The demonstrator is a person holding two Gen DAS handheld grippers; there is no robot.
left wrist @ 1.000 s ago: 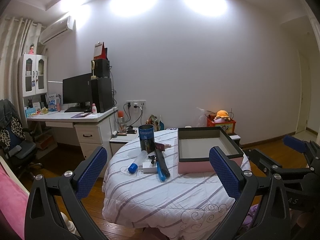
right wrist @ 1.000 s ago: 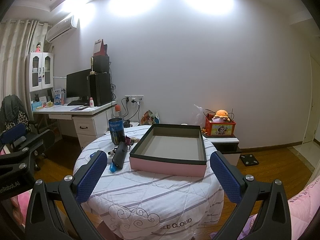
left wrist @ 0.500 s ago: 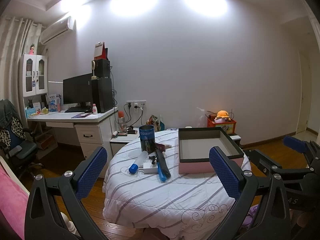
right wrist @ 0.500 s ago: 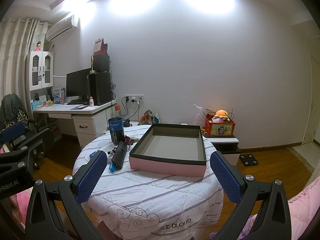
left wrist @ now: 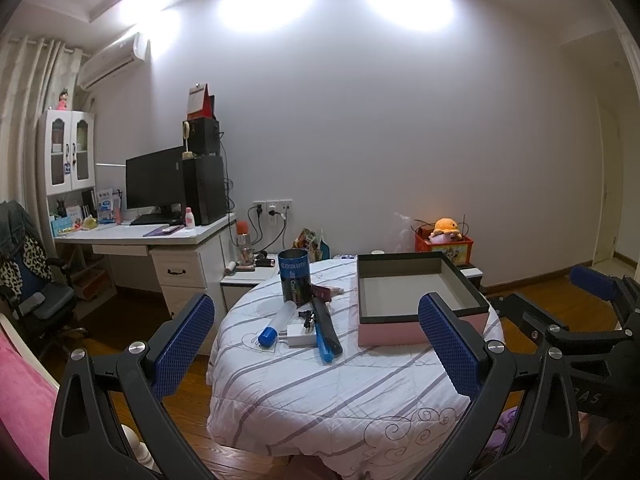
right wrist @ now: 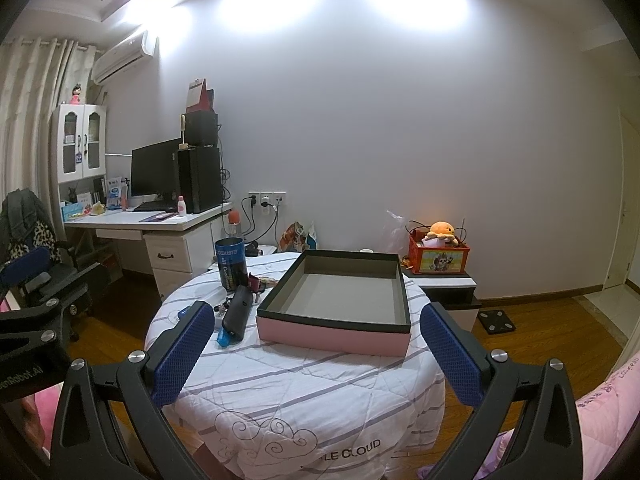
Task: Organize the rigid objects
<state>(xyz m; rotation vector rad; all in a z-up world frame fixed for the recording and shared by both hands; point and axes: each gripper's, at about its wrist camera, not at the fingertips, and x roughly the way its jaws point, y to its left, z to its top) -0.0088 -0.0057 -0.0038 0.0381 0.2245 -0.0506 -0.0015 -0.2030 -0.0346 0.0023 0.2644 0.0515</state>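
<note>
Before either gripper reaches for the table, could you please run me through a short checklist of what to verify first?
1. Left gripper open and holding nothing: ok.
2. Right gripper open and holding nothing: ok.
3. Pink rectangular box with dark rim open-topped, nothing visible inside: ok.
4. Loose items, the dark blue cylindrical can, black oblong case and white charger block, still outside the box: not ok.
5. Can standing upright: ok.
6. Whether the case rests on the charger: cannot tell.

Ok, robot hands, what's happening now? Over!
Both hand-held grippers, left and right, open, holding nothing. Pink box empty. Clutter beside blue can untouched. Nothing in the way.
</note>
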